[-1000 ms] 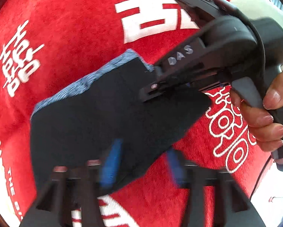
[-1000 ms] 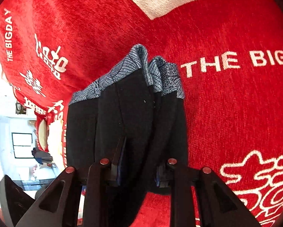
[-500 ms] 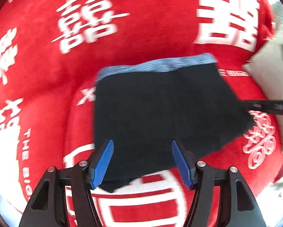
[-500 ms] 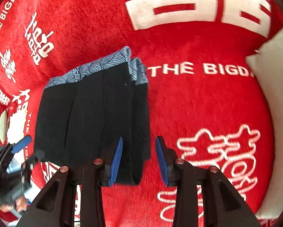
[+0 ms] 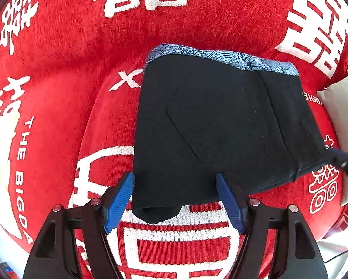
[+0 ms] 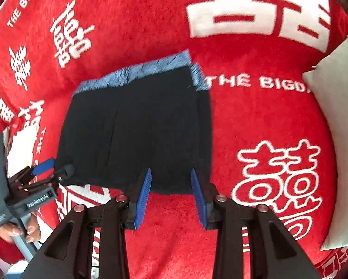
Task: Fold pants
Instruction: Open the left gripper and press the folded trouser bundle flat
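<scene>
**Folded pants lie flat, both jaws spread**

The folded black pants with a blue patterned waistband (image 5: 220,125) (image 6: 136,130) lie on the red plush blanket with white lettering (image 5: 69,46) (image 6: 255,121). The left gripper (image 5: 175,200) and right gripper (image 6: 171,195) have jaws apart, empty. The right view is motion-blurred; a beige cushion (image 6: 336,121) is cut off by the frame edge.

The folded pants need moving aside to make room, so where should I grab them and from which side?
Probably the near edge of the folded pants, opposite the patterned blue waistband. There the layers end in a thick rounded roll that overhangs toward the left tongs, so one finger can slide beneath it on the red blanket. Come in low from the near side, tongs open.
</scene>
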{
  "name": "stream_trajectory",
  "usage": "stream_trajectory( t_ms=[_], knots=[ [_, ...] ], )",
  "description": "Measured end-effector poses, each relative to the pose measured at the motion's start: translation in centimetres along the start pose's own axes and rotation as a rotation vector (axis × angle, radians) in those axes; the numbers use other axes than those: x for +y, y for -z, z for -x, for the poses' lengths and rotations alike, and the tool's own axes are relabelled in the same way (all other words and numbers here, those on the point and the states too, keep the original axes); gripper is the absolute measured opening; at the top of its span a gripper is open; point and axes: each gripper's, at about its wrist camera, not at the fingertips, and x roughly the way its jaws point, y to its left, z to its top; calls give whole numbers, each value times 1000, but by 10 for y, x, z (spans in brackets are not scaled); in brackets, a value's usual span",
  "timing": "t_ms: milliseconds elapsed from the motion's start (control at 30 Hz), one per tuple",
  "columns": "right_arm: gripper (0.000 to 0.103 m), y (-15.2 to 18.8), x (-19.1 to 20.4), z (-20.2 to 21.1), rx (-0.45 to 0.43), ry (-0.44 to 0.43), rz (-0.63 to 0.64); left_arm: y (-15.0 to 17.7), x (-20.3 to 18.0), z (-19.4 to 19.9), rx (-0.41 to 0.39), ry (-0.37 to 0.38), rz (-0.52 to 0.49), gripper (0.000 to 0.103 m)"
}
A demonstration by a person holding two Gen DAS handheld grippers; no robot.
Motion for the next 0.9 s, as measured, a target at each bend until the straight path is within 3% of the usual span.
stream_trajectory(
  t_ms=[267, 767, 833, 900],
  knots=[
    [39, 9, 0, -29, 51, 34, -15, -4, 18, 5, 23, 23, 55, 73],
    [44, 14, 1, -47, 84, 50, -40, -11, 39, -12, 56, 43, 139, 74],
    [47, 14, 1, -49, 89, 55, -41, -11, 40, -12, 56, 28, 131, 83],
    [50, 14, 1, -50, 91, 56, -50, -11, 41, -13, 57, 19, 124, 84]
  ],
)
